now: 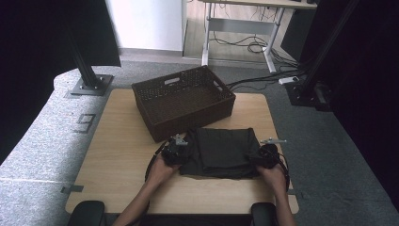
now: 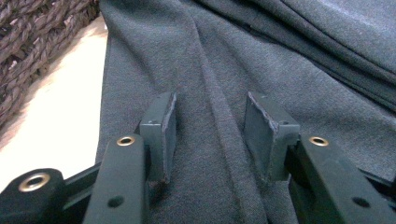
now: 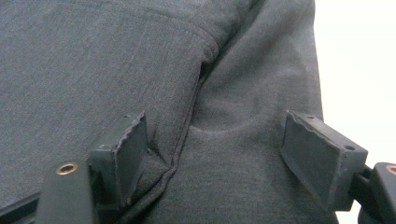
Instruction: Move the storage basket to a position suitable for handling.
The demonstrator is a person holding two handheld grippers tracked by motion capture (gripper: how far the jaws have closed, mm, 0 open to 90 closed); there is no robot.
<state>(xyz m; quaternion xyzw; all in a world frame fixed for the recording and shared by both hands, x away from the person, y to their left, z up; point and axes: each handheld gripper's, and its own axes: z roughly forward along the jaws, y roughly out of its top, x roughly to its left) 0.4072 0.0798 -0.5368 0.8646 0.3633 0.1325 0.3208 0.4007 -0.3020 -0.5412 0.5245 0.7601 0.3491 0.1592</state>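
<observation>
The folded dark garment [image 1: 221,153] sits low in the centre of the high view, flat on the tabletop [image 1: 117,141], its top edge just in front of the woven basket [image 1: 183,101] that takes up the middle of the frame. And we have both hands on it!

At the garment's left edge, the left hand-held gripper [image 1: 176,149] is down on the cloth. In the left gripper view, the left hand-held gripper [image 2: 210,135] has its jaws partway apart, pads planted on the fabric with a raised ridge of dark garment [image 2: 280,70] running up between them; the pads are not pinching that ridge, a gap shows on both sides. The basket [image 2: 32,42] weave fills the upper left corner there, with a strip of pale tabletop [image 2: 56,116] beneath it.

Over at the garment's right edge, the right hand-held gripper [image 1: 266,156] is down too. In the right gripper view, the right hand-held gripper [image 3: 215,149] has its jaws wide, straddling a seam and fold of the garment [image 3: 93,70], nothing clamped. Bright tabletop [image 3: 359,60] shows along the right side.
</observation>
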